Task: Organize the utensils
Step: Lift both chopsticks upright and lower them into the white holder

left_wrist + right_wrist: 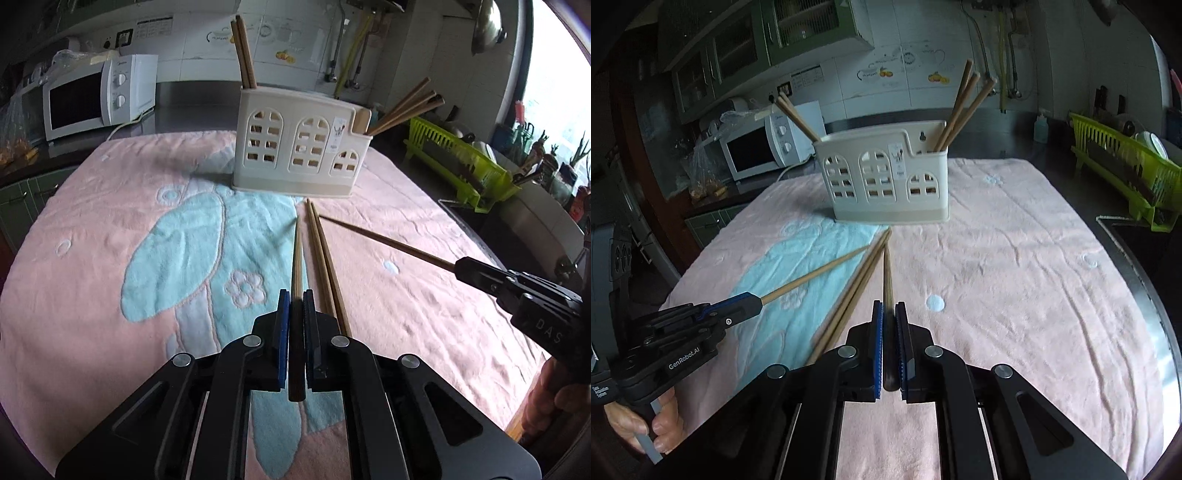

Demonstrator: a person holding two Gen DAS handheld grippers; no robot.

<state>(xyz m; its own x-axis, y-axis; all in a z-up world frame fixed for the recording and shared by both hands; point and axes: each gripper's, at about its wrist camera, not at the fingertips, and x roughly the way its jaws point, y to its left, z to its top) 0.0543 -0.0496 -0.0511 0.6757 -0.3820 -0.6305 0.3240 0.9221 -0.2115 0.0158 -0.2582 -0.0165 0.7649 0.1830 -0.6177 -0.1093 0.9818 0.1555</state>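
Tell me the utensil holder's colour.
Cream utensil holder with arched window cut-outs; clearest in the right wrist view.

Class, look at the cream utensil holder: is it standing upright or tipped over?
Upright. The utensil holder sits flat on its base on the pink towel, and chopsticks poke out of its top.

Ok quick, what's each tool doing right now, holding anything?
Left tool: closed on a chopstick, pointing toward the holder.
Right tool: closed on a chopstick too.
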